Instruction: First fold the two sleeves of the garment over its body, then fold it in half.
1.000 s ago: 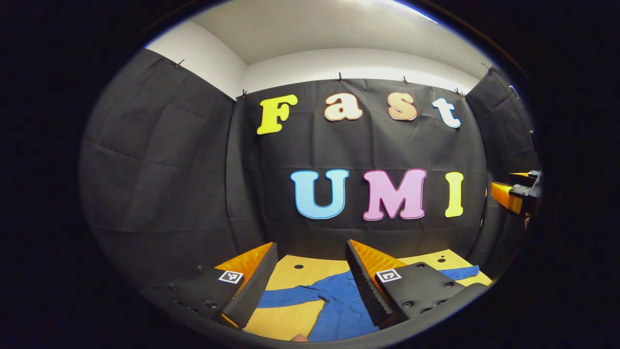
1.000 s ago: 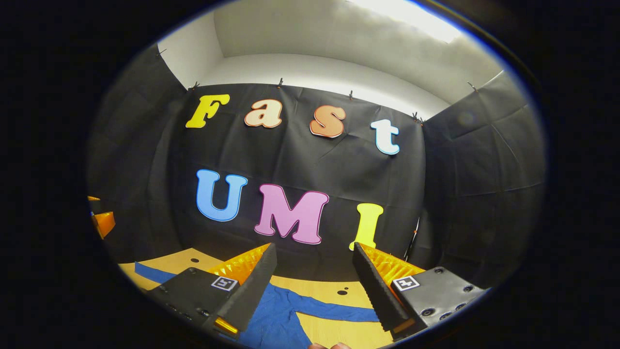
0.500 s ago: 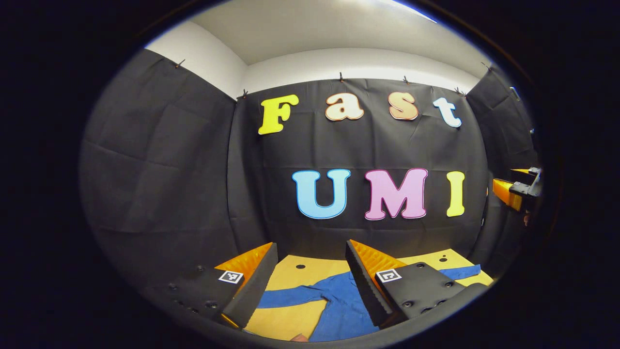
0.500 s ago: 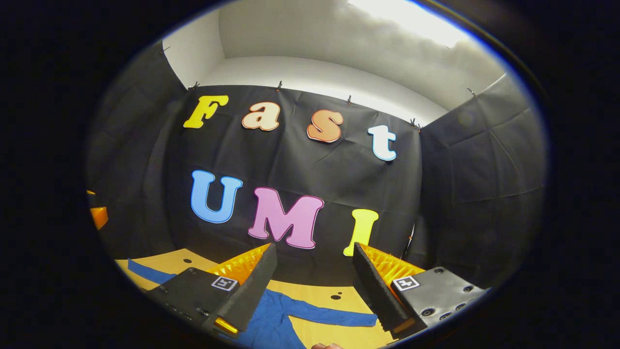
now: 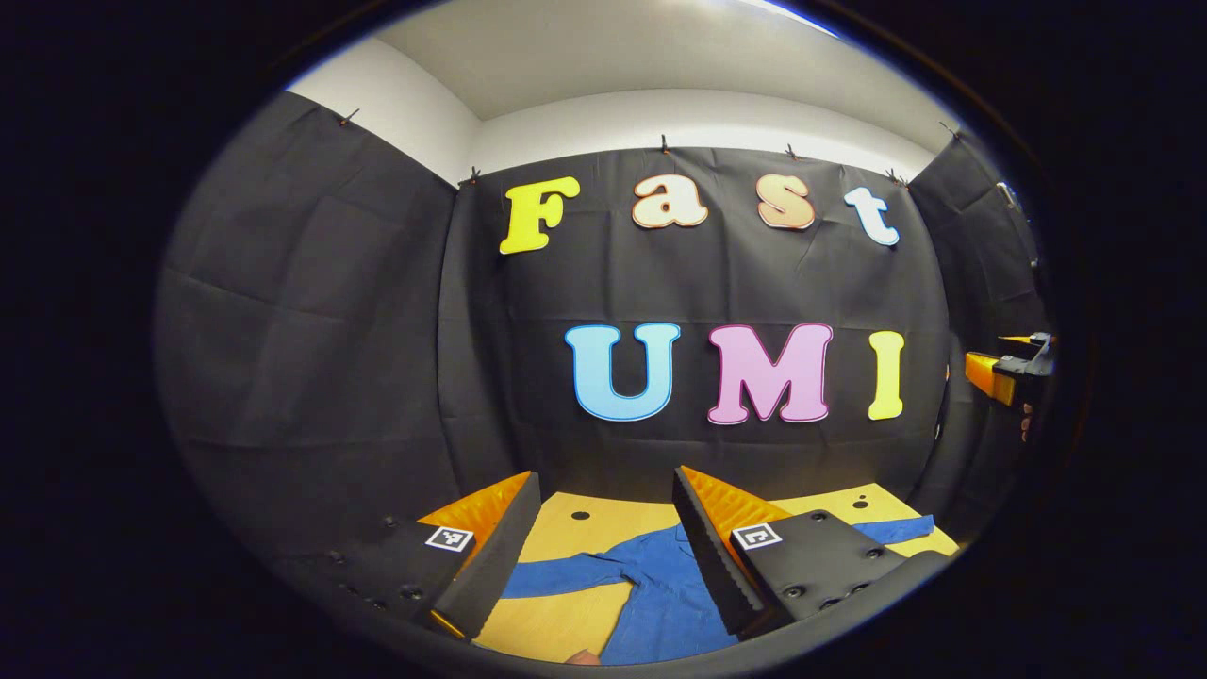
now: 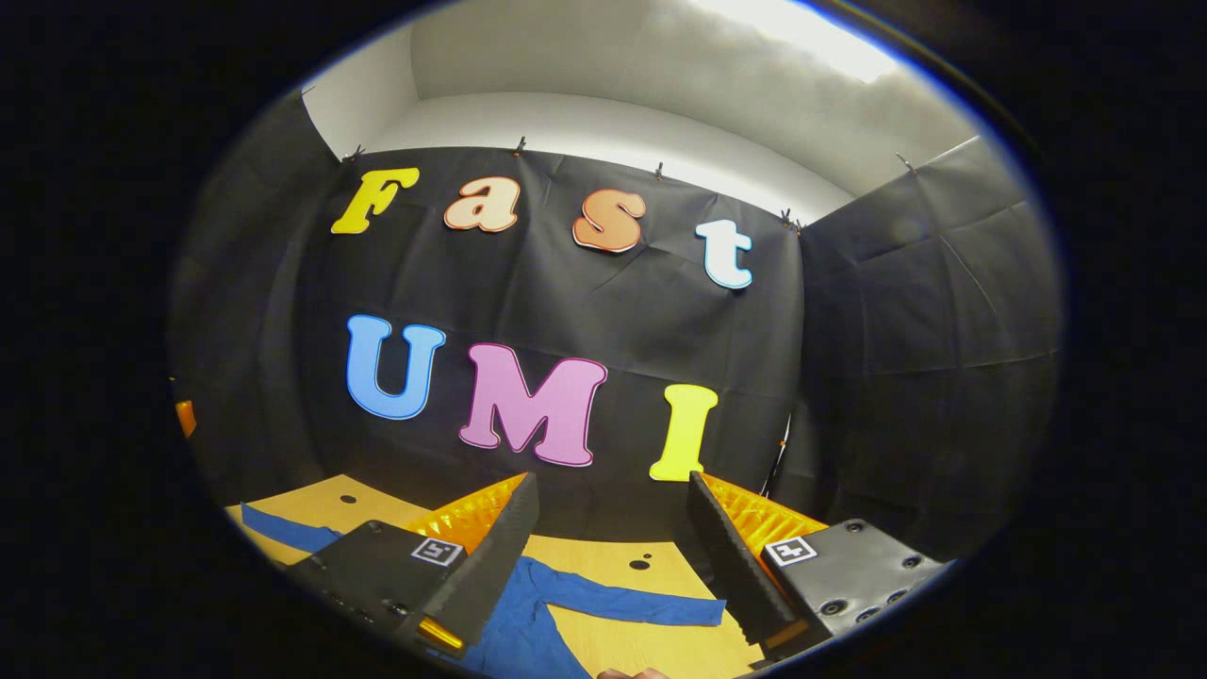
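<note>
A blue long-sleeved garment lies flat on the wooden table, both sleeves spread outward. In the left gripper view my left gripper hangs open above the garment's left sleeve and shoulder. The other sleeve's end reaches past the right finger. In the right gripper view my right gripper stands open above the garment, whose right sleeve stretches across the gap between the fingers. The far sleeve shows at the left. The right gripper also appears at the left view's far right edge, held high.
Black cloth walls close the booth behind and on both sides of the table. The tabletop has small dark holes near its back edge. A fingertip of the person shows at the bottom of the right gripper view.
The right gripper has drifted and tilted a little, so the sleeve and table sit slightly further left and lower in its view. The left gripper has barely moved. Both stay open.
</note>
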{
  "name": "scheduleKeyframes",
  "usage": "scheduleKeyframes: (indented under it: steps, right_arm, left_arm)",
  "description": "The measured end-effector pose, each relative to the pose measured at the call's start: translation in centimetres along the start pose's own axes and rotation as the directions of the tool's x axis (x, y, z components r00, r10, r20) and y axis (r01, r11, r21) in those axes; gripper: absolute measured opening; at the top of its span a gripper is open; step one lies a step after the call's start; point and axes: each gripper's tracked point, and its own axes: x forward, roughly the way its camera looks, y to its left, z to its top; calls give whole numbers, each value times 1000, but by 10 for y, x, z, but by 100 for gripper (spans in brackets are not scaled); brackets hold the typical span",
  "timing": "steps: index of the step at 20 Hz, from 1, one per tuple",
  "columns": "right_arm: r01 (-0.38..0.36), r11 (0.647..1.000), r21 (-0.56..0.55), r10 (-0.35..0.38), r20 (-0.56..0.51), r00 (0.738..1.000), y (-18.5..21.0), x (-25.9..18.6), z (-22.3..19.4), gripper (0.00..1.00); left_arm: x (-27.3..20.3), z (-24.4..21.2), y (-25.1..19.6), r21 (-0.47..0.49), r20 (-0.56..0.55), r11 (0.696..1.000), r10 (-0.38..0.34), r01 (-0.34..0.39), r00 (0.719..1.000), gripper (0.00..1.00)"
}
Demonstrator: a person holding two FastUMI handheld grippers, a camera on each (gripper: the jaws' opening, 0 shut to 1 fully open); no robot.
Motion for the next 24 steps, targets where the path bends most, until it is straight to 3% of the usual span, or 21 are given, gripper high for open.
scheduleKeyframes:
  steps: [5,9,12,13,14,15,16,20,24]
  right_arm:
    - [24,1000,-19,-25,-26,999,-21,13,-26,93]
    - [-21,999,-35,20,-28,999,-37,28,-60,93]
    - [-3,1000,-14,2,-82,997,-67,48,-107,93]
    - [12,1000,19,-10,-119,993,-76,59,-125,100]
    - [27,999,44,-21,-148,989,-84,69,-140,93]
    - [51,997,63,-39,-182,983,-95,82,-159,93]
    - [76,995,69,-60,-205,977,-109,93,-178,100]
    - [140,988,60,-114,-315,942,-143,141,-260,100]
    - [206,974,96,-135,-484,865,-167,170,-355,100]
  left_arm:
    - [12,-6,-9,0,-3,1000,-20,20,1000,82]
    - [35,-20,-23,-32,-37,999,-33,32,999,82]
    - [55,-32,-34,-73,-68,997,-34,29,997,82]
    - [63,-36,-41,-82,-78,996,-40,34,996,82]
    - [71,-37,-49,-89,-79,995,-53,46,995,82]
    - [79,-36,-56,-90,-73,994,-63,57,995,82]
    - [89,-34,-62,-83,-66,995,-65,59,996,82]
    - [137,-36,-92,-43,-68,997,-68,65,995,82]
    - [172,-44,-126,-5,-117,998,-68,68,991,82]
